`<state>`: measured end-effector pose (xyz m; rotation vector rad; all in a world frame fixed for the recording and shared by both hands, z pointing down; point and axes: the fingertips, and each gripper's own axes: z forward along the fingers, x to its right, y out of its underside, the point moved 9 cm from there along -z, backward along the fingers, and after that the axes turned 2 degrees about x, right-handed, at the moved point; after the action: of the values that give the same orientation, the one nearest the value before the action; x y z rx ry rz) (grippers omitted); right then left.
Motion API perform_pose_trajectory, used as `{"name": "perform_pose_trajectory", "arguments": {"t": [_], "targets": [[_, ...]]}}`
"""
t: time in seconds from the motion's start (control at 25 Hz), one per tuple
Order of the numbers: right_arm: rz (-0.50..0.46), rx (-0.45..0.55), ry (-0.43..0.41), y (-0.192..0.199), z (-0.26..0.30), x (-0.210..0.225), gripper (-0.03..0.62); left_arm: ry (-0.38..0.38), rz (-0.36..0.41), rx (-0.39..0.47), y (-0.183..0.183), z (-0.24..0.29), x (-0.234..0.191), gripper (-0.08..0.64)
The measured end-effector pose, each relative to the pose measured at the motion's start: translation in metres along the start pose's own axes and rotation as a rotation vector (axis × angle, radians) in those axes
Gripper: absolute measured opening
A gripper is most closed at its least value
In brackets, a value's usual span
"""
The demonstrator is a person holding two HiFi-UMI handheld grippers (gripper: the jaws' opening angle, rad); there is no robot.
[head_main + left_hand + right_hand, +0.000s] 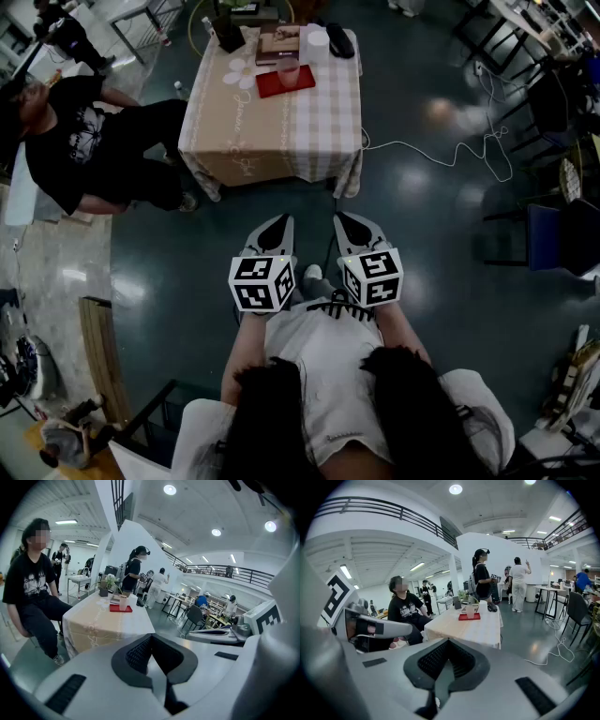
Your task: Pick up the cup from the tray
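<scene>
A translucent pink cup stands upright on a red tray on the far half of a table with a checked cloth. My left gripper and right gripper hang side by side over the dark floor, well short of the table, both pointing toward it. Each is shut with nothing between its jaws. In the left gripper view the cup and tray are small and distant beyond the left gripper. From the right gripper the cup on its tray lies straight ahead.
A person in black sits left of the table. Books, a white roll and a black object lie behind the tray. A white cable trails on the floor to the right. Chairs stand at the right edge.
</scene>
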<state>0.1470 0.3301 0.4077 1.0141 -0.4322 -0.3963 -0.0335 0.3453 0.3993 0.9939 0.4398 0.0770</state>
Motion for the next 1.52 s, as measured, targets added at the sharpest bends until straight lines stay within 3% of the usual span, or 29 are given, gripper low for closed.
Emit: {"name": "perform_pose_trajectory", "arguments": {"t": [0.48,0.72,1.0,1.12,1.52], "targets": [[-0.05,0.02,0.005,-0.008,-0.001,-0.005,0.006,-0.013,0.001,0.031,-0.01,-0.001,0.003,0.008],[0.009,0.035,-0.023,-0.008,0.001,-0.001,0.008,-0.018,-0.009,0.035,-0.009,-0.001,0.002,0.008],[-0.013,0.056,-0.036,-0.012,0.002,0.003,0.012,-0.021,-0.026,0.035,-0.01,0.001,0.002,0.008],[-0.007,0.072,-0.058,-0.017,0.005,0.005,0.1,-0.019,-0.014,0.032,-0.012,0.005,0.002,0.006],[-0.053,0.059,-0.084,-0.038,0.044,0.019,0.158,0.004,-0.026,0.021,-0.034,0.043,-0.018,0.008]]}}
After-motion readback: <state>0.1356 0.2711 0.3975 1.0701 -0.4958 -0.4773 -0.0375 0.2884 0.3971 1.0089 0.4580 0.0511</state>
